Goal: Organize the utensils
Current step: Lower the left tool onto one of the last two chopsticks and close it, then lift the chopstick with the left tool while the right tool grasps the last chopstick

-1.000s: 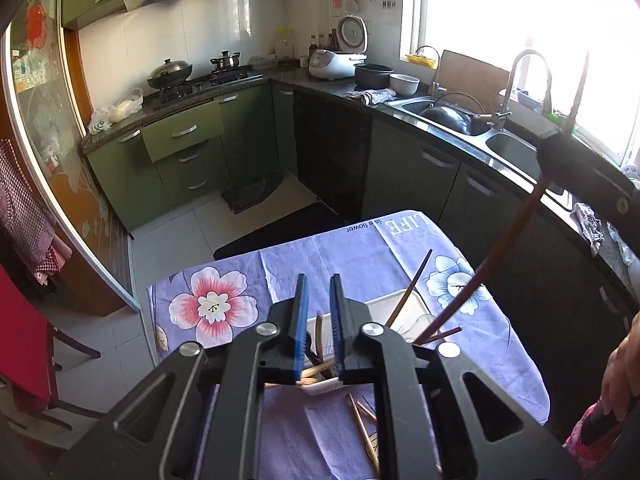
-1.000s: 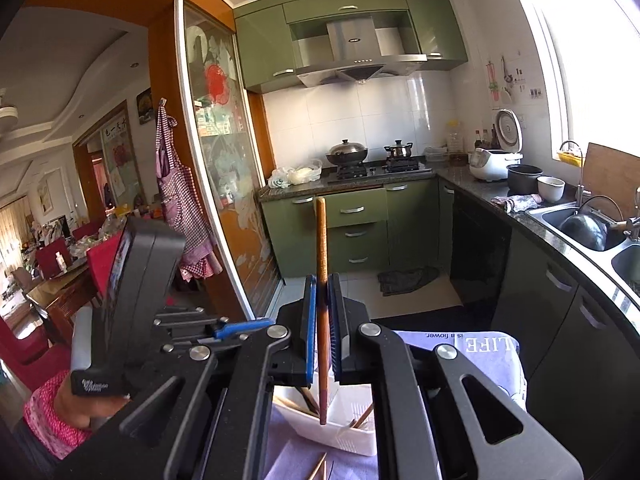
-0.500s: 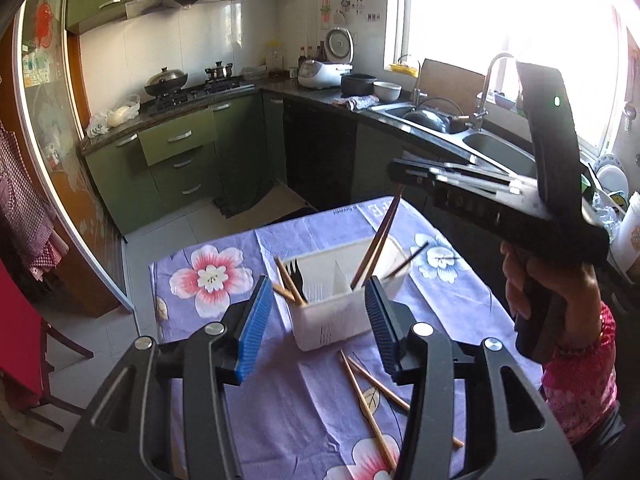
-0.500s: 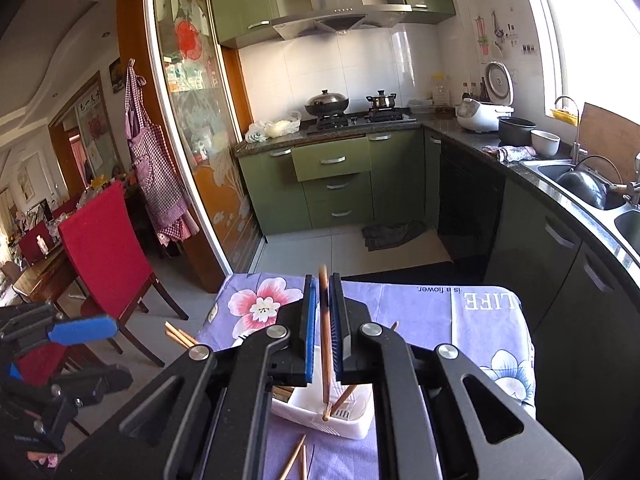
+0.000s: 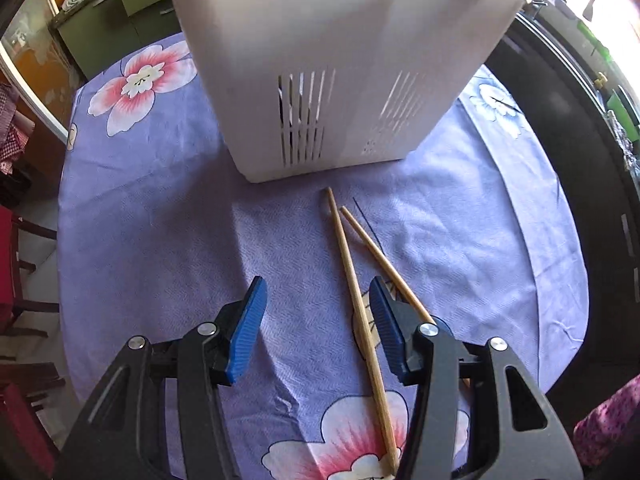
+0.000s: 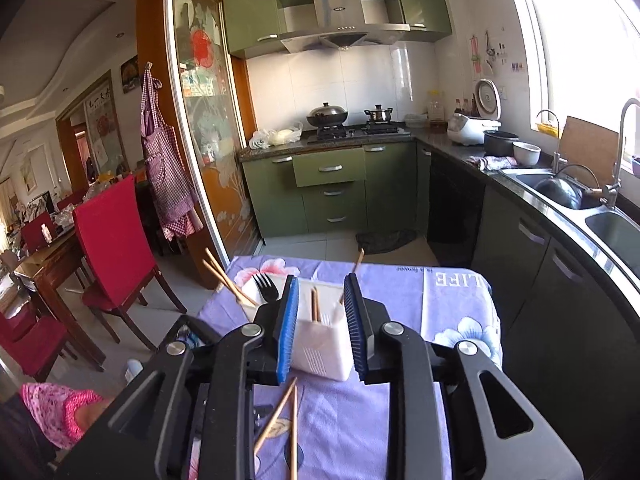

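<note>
The right tool (image 6: 320, 320) is opening, nothing pressed between its blue pads (image 6: 289, 326). Beyond it a white utensil holder (image 6: 320, 354) stands on the floral-clothed counter (image 6: 440, 300), holding a black fork (image 6: 266, 287) and chopsticks (image 6: 315, 305). Two loose chopsticks (image 6: 280, 420) lie nearer.

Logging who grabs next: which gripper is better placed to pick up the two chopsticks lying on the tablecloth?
Left. The left gripper hangs open right over the chopsticks, one between its fingers; the right gripper, jaws opening and empty, faces the white caddy.

Two loose chopsticks (image 5: 352, 280) are seen on the tablecloth (image 5: 160, 220) — one white utensil holder (image 5: 332, 60) beside them. Inside it, one black fork (image 6: 265, 286) is counted; the standing chopsticks cannot be counted exactly.
</note>
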